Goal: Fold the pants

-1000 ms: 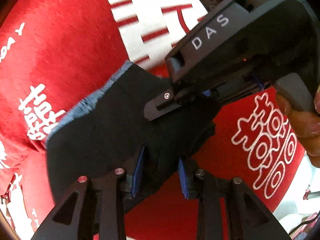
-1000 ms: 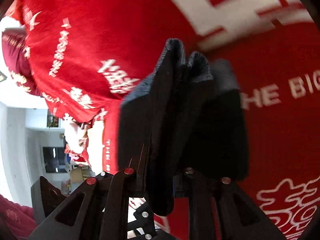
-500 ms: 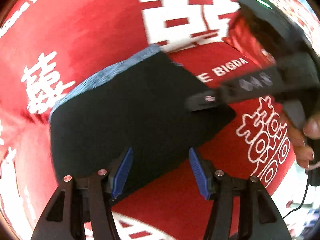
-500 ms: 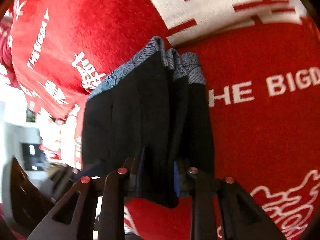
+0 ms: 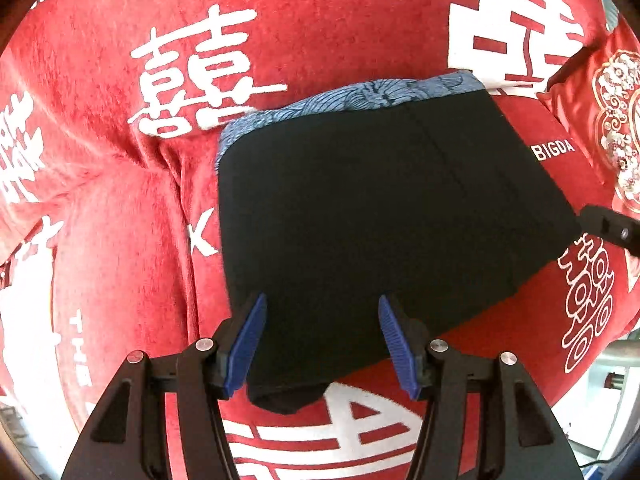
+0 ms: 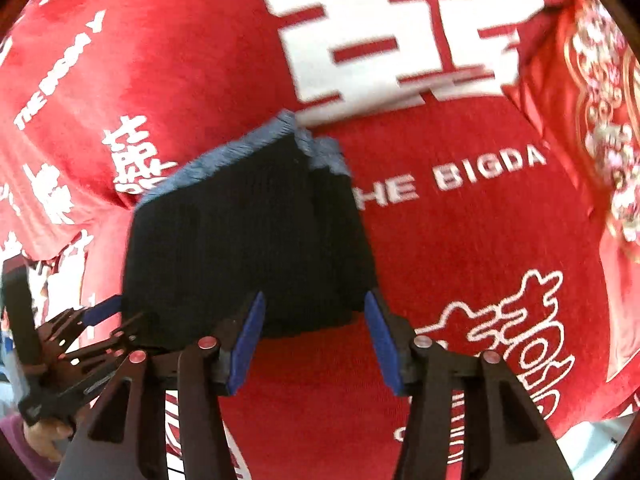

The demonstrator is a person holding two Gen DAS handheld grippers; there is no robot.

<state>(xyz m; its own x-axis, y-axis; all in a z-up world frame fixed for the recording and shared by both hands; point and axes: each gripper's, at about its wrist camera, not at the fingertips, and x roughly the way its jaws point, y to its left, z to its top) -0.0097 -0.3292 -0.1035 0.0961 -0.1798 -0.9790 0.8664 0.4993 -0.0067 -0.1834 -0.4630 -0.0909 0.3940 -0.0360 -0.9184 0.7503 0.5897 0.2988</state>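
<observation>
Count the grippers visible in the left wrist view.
2. The left gripper stands open at the bottom, over the folded pants; the right gripper's tip pokes in at the right edge.

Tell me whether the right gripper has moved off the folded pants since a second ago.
Yes. The right gripper, jaws opening, has let go and backed toward the near edge of the pants, which lie on the red blanket.

The left tool (image 5: 320, 344) is now standing with its blue pads apart and clear of the folded black pants (image 5: 380, 216), where a second ago they were pinching the cloth. The right tool (image 6: 312, 344) is opening too, its jaws spreading off the bundle they gripped. The pants are lying flat on the red blanket (image 5: 120, 240), no longer bunched, and the right tool is sitting at the left view's edge.
</observation>
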